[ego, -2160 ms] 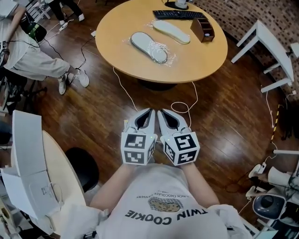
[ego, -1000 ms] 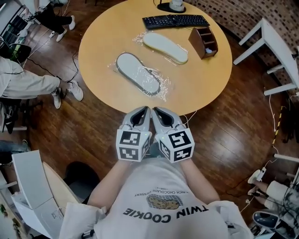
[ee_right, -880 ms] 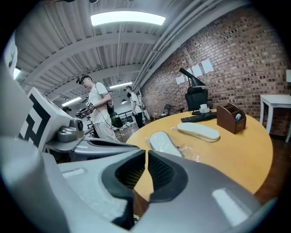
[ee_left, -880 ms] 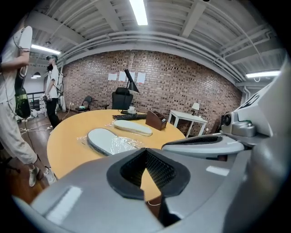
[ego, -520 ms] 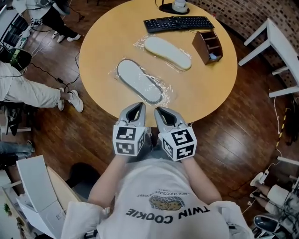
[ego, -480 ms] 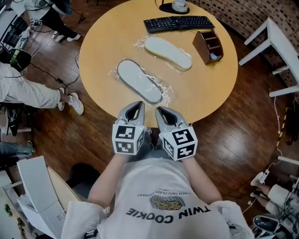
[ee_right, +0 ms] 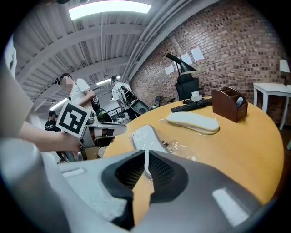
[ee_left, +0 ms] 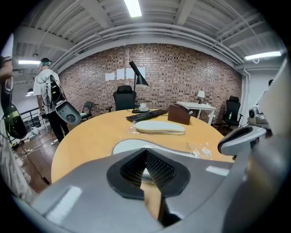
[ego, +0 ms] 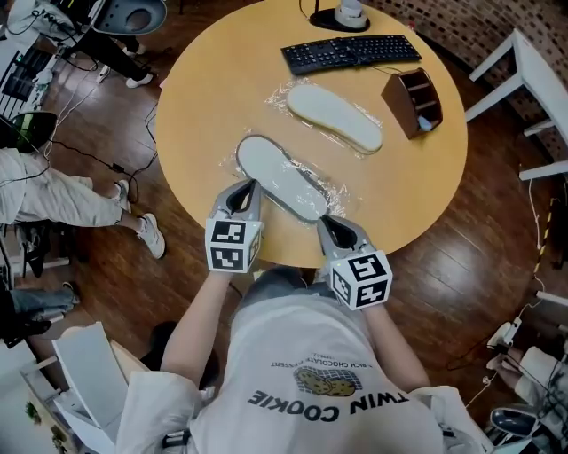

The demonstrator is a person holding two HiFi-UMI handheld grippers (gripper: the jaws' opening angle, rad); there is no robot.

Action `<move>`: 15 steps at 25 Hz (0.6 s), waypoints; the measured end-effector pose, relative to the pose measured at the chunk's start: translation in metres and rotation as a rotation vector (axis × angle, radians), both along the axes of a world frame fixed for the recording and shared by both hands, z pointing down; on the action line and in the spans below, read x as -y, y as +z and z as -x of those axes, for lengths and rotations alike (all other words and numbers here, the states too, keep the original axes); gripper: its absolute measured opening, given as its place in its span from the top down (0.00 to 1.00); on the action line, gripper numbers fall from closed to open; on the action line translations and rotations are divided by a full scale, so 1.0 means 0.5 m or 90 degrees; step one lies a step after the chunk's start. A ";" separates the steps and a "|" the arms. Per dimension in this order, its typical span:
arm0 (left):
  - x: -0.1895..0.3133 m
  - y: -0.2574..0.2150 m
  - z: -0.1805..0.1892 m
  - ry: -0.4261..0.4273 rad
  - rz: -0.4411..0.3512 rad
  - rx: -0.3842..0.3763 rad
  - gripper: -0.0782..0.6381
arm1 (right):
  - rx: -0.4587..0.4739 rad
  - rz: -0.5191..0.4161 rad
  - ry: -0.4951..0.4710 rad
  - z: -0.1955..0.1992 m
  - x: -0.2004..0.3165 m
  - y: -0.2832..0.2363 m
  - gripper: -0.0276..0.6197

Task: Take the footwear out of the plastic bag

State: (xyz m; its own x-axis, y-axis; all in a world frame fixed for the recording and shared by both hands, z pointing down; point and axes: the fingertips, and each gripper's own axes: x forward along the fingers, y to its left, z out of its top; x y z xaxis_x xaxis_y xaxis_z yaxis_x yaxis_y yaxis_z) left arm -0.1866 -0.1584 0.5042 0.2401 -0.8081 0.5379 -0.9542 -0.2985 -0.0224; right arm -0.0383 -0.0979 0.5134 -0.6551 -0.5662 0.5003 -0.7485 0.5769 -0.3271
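Two flat pieces of footwear lie in clear plastic bags on the round wooden table. The nearer one is a grey-rimmed slipper; the farther is cream-coloured. My left gripper hovers at the near slipper's left edge, jaws shut and empty. My right gripper sits at the table's front edge by the slipper's near end, also shut and empty. Neither touches the plastic.
A black keyboard, a lamp base and a brown desk organiser stand at the table's far side. A seated person is at the left, a white table at the right, and cables lie on the floor.
The view has closed in on the table. The grippers, side by side before, have spread apart and moved forward over the table's front edge to either side of the near slipper.
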 end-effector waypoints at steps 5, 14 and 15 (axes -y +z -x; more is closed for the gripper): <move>0.057 0.038 0.058 0.026 0.025 0.024 0.89 | -0.007 0.019 0.028 0.012 0.035 0.023 0.93; 0.147 0.094 0.137 0.096 0.067 0.075 0.89 | 0.021 0.084 0.128 -0.056 0.078 0.073 0.87; 0.155 0.102 0.145 0.106 0.073 0.083 0.89 | 0.020 0.092 0.137 -0.067 0.080 0.080 0.87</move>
